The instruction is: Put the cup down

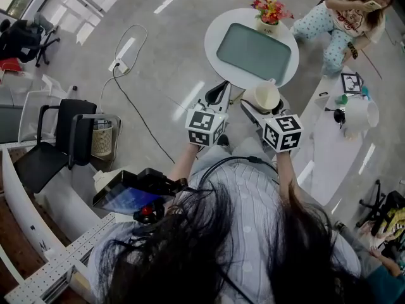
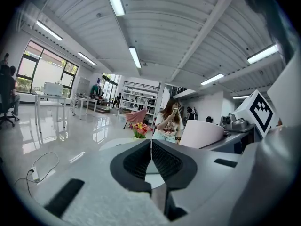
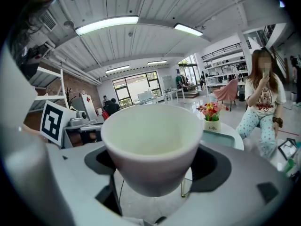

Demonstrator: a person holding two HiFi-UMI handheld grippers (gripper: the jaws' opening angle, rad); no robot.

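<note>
Both arms reach forward, side by side, stopping just short of the table (image 1: 212, 40). The left gripper (image 1: 219, 92) has its jaws pressed together, empty. The right gripper (image 1: 264, 100), just beside it, clamps the cup (image 3: 150, 145) upright between its jaws.

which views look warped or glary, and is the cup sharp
Right gripper view: fisheye bend, dark corners, smooth white cup sharp. Left gripper view: same bend, window glare on the glossy grey floor. Head view: dark hair masks the bottom.
</note>
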